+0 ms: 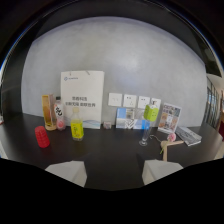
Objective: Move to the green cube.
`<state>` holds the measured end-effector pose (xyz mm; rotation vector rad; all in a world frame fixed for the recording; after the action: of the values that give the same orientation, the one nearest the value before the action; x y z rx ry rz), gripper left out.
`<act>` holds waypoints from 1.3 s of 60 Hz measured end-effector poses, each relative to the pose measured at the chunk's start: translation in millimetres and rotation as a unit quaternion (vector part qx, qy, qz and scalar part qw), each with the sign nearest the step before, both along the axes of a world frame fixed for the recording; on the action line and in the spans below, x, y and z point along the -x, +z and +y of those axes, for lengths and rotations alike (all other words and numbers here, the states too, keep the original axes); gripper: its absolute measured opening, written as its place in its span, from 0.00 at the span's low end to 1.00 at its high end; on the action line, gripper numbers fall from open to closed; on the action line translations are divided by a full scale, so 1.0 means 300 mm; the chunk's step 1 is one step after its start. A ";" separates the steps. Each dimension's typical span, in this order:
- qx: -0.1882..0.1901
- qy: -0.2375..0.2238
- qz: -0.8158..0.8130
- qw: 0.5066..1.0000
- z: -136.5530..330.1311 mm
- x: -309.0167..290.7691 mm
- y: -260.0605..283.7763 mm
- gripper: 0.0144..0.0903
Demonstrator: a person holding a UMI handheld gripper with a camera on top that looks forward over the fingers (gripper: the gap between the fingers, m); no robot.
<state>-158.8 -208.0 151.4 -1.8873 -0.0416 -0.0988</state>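
Note:
The only green block-like thing I see is a yellow-green block (150,112) at the back of the dark table (110,150), just above and behind a tall clear glass (145,135). It lies well beyond my fingers, ahead and a little right of the middle. I cannot tell its exact shape from here. My gripper (114,172) is open, with a wide gap and nothing between its two pale fingertips (67,172). Bare table shows in the gap.
A red cylinder (42,136), a bottle of yellow drink (76,127) and a tall orange box (48,112) stand ahead to the left. A white paper bag (82,98) leans on the grey wall. Brochures (169,116) and a small wooden stand (170,144) sit at the right.

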 end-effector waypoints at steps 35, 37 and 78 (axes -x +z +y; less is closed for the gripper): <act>0.010 -0.063 -0.028 0.998 -0.010 -0.298 0.017 0.91; 0.004 -0.065 -0.030 0.997 0.019 -0.332 0.040 0.91; -0.010 -0.013 -0.013 1.000 0.660 -0.614 0.159 0.91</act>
<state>25.5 -10.0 199.2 -1.8664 -0.0335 -0.1424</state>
